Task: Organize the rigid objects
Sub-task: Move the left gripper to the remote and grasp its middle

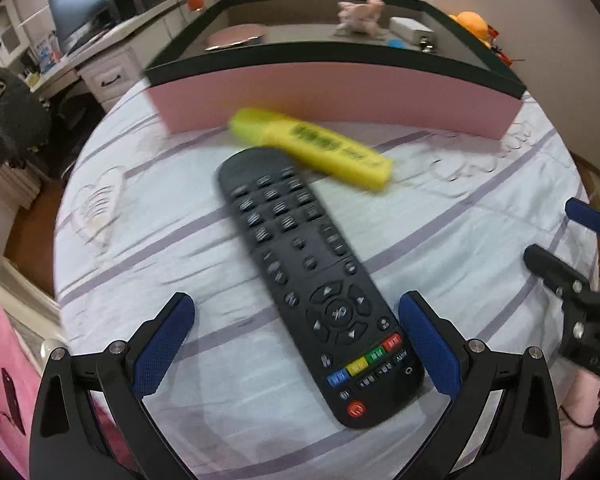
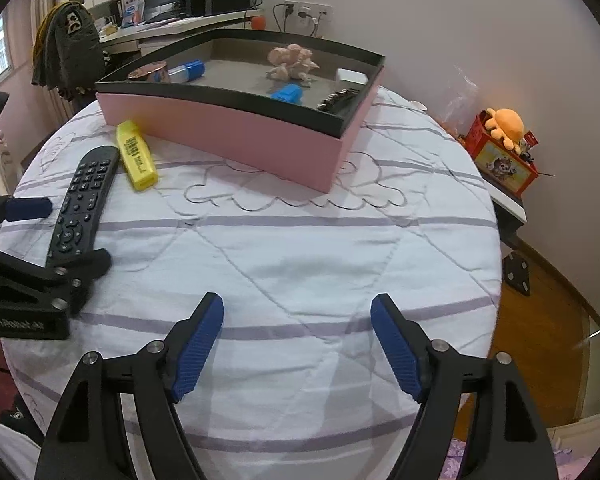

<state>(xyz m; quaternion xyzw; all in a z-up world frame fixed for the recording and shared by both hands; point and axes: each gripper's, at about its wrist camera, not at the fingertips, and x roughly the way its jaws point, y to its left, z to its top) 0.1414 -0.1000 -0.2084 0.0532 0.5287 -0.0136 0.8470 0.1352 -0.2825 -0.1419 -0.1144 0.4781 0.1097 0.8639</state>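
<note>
Two stiff, light things are waiting: I am straddling the remote [image 1: 312, 276] with the left tongs [image 1: 296, 346], gaping, pads untouching. Right tongs [image 2: 296, 346] are hanging wide, empty; I'm planning to pinch its narrow sides.

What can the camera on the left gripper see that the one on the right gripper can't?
Only the left wrist view shows the remote control's coloured buttons up close, lying between the left gripper's open jaws, untouched.

Only the right wrist view shows the blue items in the pink box, the orange plush toy on its red box off the table, and the right gripper open over bare cloth.

Both show the remote, the yellow highlighter beside it and the pink box.
</note>
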